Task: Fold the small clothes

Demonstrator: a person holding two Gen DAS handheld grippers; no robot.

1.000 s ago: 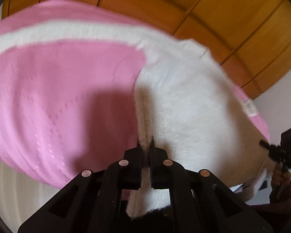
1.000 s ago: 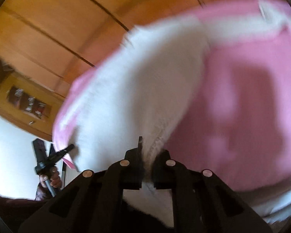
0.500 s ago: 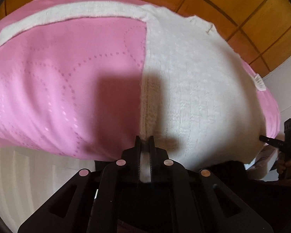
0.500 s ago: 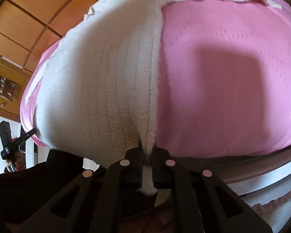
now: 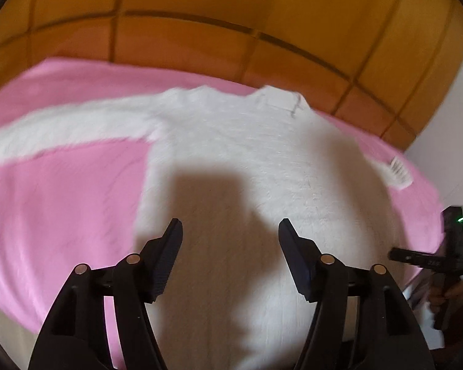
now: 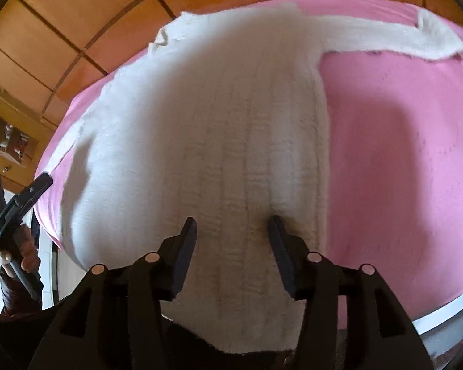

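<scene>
On the pink sheet (image 6: 401,154) of the bed lies a white knitted sweater (image 6: 206,129), spread flat with its body running away from both cameras toward the wooden panelled wall (image 5: 231,15). One sleeve (image 6: 395,38) stretches out sideways across the pink sheet, seen at the upper right of the right wrist view and at the left of the left wrist view. A small label (image 5: 399,172) shows at the sweater's far right edge in the left wrist view, which is somewhat blurred.

The left tool (image 5: 230,234) hangs over the lower part of the sweater with its two fingers spread wide; nothing sits between them, and whether the tips touch the knit cannot be told. Its shadow falls on the white fabric just ahead.

The right tool (image 6: 232,228) is likewise spread wide and grips nothing, poised over the ribbed knit near the sweater's right side edge, close to the hem. The near hem hangs at the bottom of that view over something dark.

Each view catches the other tool at its edge, gripped in a hand (image 6: 26,246) beside the bed.
</scene>
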